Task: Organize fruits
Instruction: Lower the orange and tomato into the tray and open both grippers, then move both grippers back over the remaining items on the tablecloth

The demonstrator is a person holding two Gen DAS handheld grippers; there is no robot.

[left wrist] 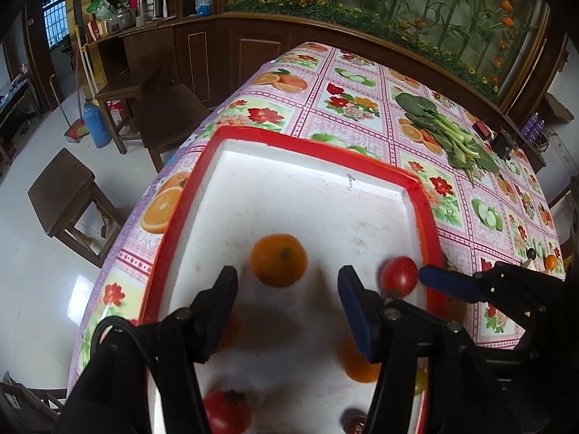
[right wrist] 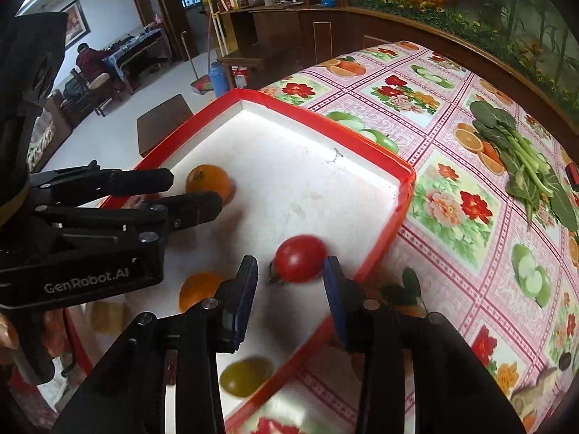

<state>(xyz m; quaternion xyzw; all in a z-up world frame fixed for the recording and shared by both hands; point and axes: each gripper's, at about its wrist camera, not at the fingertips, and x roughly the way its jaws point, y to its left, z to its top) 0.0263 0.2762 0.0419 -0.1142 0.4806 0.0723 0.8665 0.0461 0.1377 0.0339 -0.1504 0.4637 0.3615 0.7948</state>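
A white tray with a red rim (left wrist: 311, 144) (right wrist: 325, 119) lies on the flowered tablecloth. My left gripper (left wrist: 286, 273) (right wrist: 195, 191) is open over the tray, and an orange (left wrist: 278, 260) (right wrist: 210, 182) lies free just past its fingertips. My right gripper (right wrist: 290, 264) is open at the tray's right side. A blurred red tomato (right wrist: 298, 258) (left wrist: 398, 276) sits just ahead of its blue pads, which do not press on it. Lower in the tray lie another orange (left wrist: 358, 361) (right wrist: 199, 289), a red fruit (left wrist: 226, 410) and a yellow-green fruit (right wrist: 246, 376).
Leafy greens (left wrist: 445, 126) (right wrist: 524, 159) lie on the table's far right. A small orange fruit (left wrist: 550, 262) sits near the right edge. Wooden stools (left wrist: 65, 188) stand on the floor left of the table. A person (right wrist: 88, 61) sits in the far room.
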